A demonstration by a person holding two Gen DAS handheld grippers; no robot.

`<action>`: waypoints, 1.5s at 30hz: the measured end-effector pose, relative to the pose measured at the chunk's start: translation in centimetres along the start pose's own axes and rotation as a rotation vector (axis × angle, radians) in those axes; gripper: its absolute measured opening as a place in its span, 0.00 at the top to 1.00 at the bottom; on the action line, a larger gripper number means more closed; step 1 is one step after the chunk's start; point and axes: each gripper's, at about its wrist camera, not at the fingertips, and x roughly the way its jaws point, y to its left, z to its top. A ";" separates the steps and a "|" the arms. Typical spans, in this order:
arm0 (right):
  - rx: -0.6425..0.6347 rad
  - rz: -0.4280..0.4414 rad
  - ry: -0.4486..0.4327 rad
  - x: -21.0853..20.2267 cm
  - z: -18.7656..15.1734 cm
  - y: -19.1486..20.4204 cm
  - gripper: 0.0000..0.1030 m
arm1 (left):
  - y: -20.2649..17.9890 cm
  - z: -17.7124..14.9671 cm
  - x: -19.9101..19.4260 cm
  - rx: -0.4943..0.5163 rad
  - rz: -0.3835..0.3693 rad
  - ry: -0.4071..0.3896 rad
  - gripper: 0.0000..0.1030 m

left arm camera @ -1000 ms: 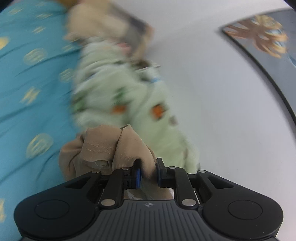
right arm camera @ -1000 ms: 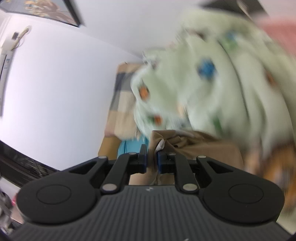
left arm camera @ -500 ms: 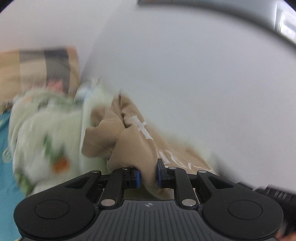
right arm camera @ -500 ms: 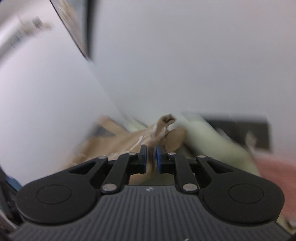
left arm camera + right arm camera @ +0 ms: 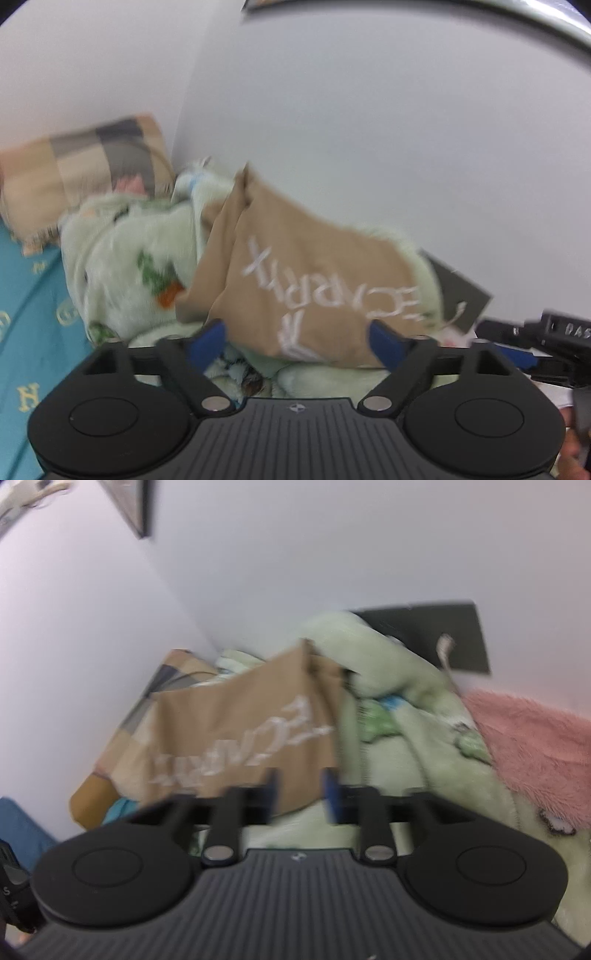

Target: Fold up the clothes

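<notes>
A tan garment (image 5: 306, 273) with white lettering lies spread over a pale green fleece blanket (image 5: 122, 258) by the wall. My left gripper (image 5: 297, 341) sits just in front of the garment's near edge. Its jaws are opening and stand wide, with the blue pads (image 5: 207, 339) clear of the cloth. In the right wrist view the same tan garment (image 5: 240, 738) hangs just beyond my right gripper (image 5: 301, 790). Those jaws are opening too, and the garment's lower edge shows between them without being pinched. The right gripper (image 5: 535, 350) also shows at the left wrist view's right edge.
A plaid pillow (image 5: 85, 166) leans in the wall corner on a teal sheet (image 5: 33, 314). A pink fleece (image 5: 535, 738) lies to the right of the green blanket (image 5: 406, 720). A dark flat panel (image 5: 424, 635) stands against the white wall, and a framed picture (image 5: 129, 506) hangs above.
Both grippers were shut on the bunched tan garment and have let it go, jaws now apart. The garment lies spread on the green blanket. Both views swung toward the wall.
</notes>
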 end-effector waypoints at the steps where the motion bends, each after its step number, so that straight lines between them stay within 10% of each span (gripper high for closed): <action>1: -0.019 0.012 -0.021 -0.9 -0.1 1.0 0.11 | -0.8 0.3 -1.9 0.018 0.004 -0.018 0.03; 25: -0.321 0.138 -0.253 -25.0 -10.3 11.0 0.13 | -7.9 -6.5 -38.3 0.157 0.110 -0.288 0.00; 45: -0.429 0.111 -0.320 -26.7 -19.1 11.3 0.13 | -6.3 -14.8 -41.8 0.139 0.179 -0.320 0.00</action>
